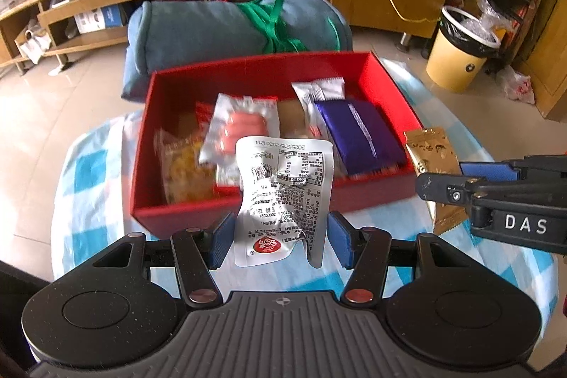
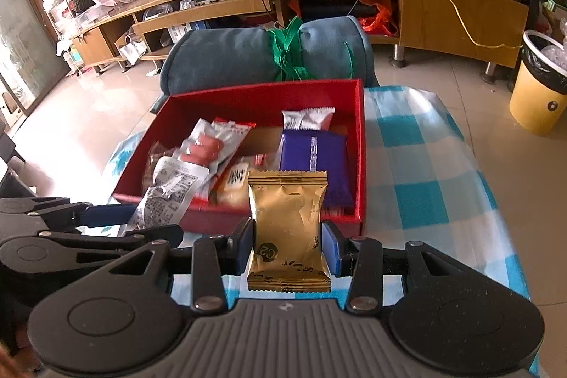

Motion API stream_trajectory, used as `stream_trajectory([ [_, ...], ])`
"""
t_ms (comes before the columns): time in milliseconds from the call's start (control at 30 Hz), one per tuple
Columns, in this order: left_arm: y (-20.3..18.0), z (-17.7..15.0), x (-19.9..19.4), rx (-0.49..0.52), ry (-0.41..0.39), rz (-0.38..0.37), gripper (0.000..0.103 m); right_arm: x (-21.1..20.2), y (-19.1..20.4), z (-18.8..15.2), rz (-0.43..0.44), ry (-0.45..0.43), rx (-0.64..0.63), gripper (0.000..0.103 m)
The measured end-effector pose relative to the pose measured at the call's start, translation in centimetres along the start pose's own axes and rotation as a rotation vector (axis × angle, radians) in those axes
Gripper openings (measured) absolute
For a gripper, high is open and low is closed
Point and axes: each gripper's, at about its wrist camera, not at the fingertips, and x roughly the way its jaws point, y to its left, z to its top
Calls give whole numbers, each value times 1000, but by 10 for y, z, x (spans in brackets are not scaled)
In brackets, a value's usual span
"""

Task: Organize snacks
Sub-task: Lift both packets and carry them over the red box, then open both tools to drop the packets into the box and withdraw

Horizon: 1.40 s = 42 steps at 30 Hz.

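Left wrist view: we had the left gripper (image 1: 280,240) gripping a silver pouch (image 1: 283,197), right gripper (image 2: 287,245) clamping a gold packet (image 2: 287,229). Next: release both into red box (image 1: 255,68) at 12 o'clock.

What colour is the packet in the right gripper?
Gold, clearest in the right wrist view.

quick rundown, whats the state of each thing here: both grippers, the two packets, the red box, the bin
left gripper: shut on silver packet
silver packet: held, crumpled, outside box
right gripper: shut on gold packet
gold packet: held upright, outside box
red box: open, snacks inside
yellow bin: lidless, lined
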Motion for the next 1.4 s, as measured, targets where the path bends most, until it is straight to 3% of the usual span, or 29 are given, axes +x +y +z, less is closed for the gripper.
stream_trajectory([
  [333,5,35,26,-13,-22,44,64,34,-1,40,-4,-14,-13,37],
  [667,12,45,67,-9,3,102,65,84,-3,58,-16,23,-35,38],
  [733,11,45,69,-1,0,128,73,90,-5,58,-22,39,-34,41],
  [800,13,44,69,-2,-2,143,75,92,-5,56,-28,43,-34,41],
  [1033,13,33,58,14,4,177,86,72,-4,50,-30,18,-20,47],
  [1400,4,-6,18,-29,8,105,93,5,12,1,-21,-15,11,51],
])
